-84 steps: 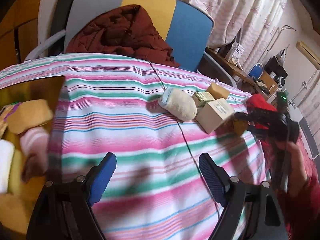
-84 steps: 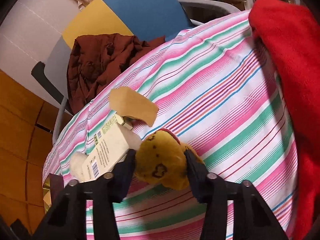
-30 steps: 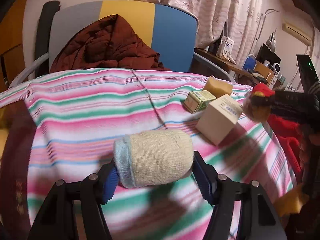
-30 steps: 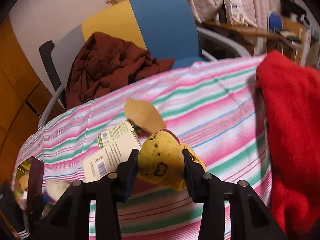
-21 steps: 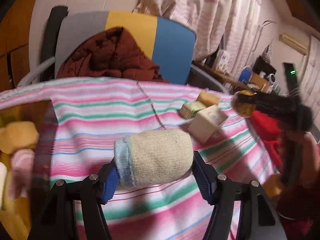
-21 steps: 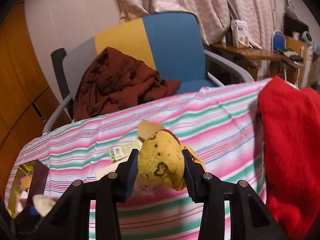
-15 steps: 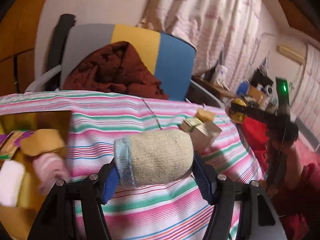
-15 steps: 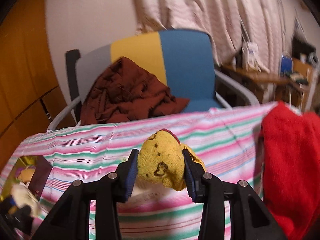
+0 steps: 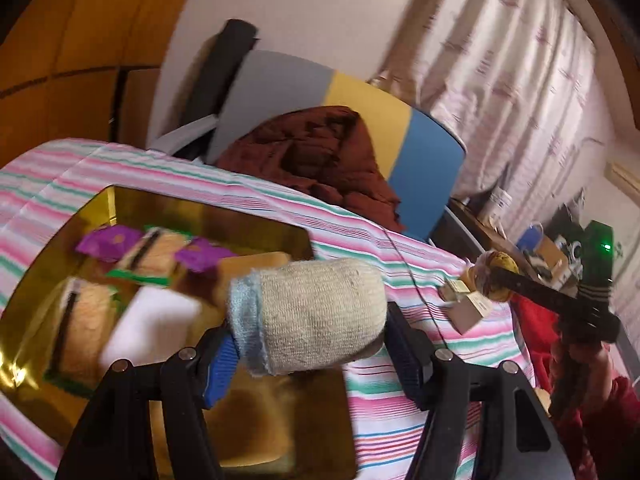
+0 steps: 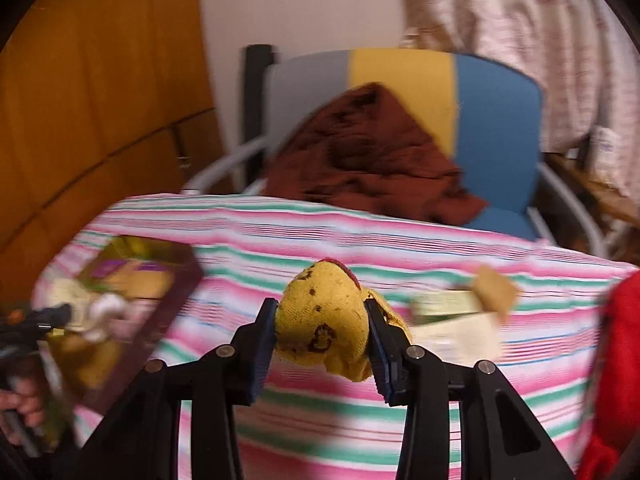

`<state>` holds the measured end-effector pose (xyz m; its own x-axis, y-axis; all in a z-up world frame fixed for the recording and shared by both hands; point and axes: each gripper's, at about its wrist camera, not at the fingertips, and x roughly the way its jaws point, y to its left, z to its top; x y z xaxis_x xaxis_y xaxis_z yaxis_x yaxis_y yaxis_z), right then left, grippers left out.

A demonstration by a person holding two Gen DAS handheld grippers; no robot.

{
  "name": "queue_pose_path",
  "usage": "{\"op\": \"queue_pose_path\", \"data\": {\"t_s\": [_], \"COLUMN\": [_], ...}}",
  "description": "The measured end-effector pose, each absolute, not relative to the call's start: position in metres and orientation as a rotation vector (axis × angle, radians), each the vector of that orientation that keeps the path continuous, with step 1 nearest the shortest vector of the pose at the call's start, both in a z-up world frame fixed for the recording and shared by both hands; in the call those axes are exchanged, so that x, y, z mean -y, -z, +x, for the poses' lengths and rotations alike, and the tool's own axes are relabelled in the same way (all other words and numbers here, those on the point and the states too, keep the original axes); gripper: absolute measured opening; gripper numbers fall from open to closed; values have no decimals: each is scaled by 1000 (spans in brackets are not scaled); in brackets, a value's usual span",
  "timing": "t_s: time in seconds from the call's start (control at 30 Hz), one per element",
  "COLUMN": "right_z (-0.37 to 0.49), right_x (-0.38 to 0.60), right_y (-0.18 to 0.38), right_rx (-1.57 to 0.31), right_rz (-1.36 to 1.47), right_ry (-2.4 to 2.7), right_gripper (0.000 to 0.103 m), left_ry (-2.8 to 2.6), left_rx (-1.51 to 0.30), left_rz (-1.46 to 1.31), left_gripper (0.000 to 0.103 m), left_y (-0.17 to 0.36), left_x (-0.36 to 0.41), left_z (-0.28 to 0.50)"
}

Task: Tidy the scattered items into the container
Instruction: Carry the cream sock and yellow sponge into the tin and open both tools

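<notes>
Left wrist: left gripper (image 9: 308, 354) clamped on a beige sock (image 9: 308, 316), now carried over the gold box (image 9: 60, 256); release seems next

Right wrist: right gripper (image 10: 322, 346) clamped on a yellow sock (image 10: 324, 320), swung toward the box, not yet over it
</notes>
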<state>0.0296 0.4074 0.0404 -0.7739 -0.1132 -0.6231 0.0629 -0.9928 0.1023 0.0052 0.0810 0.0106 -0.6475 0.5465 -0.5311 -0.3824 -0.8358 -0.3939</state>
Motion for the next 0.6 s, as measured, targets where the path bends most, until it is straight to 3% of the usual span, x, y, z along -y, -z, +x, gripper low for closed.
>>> {"op": "queue_pose_path", "data": {"t_s": [0.27, 0.6], "right_z": [21, -19], "right_x": [-293, -204], "right_y": [-25, 8], "right_rx": [162, 270], "right_rz": [1025, 1113], "right_ry": [2588, 2419], "right_gripper": [43, 47], "left_ry": [-2513, -2553], "left_rx": [453, 392], "left_rz": [-947, -1080], "left_gripper": [68, 70], "left_y": [3, 22], "left_x": [-21, 6], "left_z": [-18, -62]}}
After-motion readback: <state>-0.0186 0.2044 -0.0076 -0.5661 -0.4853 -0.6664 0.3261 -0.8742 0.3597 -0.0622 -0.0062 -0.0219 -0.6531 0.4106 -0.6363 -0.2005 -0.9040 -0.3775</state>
